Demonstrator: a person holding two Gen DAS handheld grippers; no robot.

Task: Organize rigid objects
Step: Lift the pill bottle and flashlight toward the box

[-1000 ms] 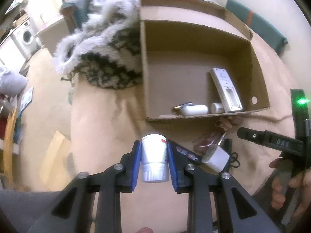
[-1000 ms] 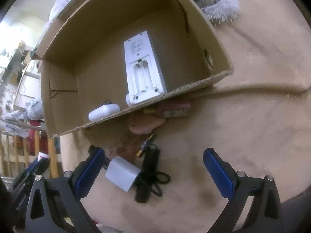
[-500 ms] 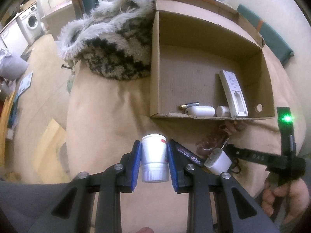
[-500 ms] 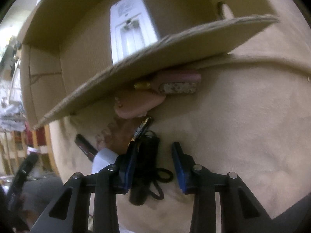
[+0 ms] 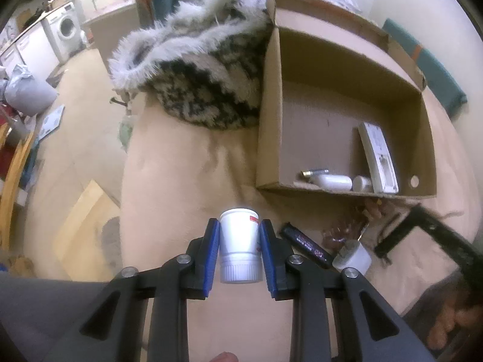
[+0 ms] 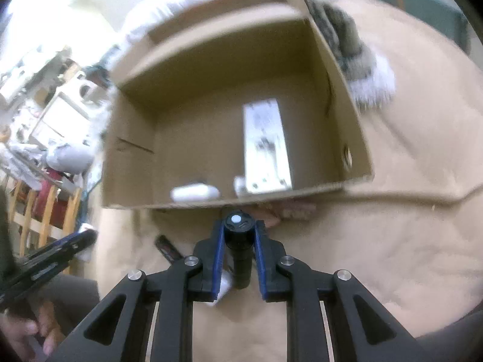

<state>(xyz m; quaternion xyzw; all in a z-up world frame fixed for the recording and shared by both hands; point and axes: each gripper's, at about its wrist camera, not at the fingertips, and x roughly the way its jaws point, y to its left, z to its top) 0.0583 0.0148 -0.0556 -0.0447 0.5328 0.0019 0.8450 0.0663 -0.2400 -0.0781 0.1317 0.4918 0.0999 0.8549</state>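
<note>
Both tongs hold things over a tan blanket.
The left gripper (image 5: 239,242) squeezes a white bottle (image 5: 240,249); the right gripper (image 6: 240,241) squeezes a black flashlight (image 6: 240,247). Ahead sits a cardboard box (image 5: 268,126); far left, a washing machine (image 5: 65,31).

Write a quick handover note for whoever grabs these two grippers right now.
Left gripper: shut on the white bottle, held above the beige blanket, short of the cardboard box.
Right gripper: shut on the black flashlight, pointing at the box's near wall.
Done: the white remote, a white case and a small white cylinder lie inside the box.
Left: drop the bottle and flashlight in, then collect the white charger, the black bar and the brownish bits by the box's front wall.
</note>
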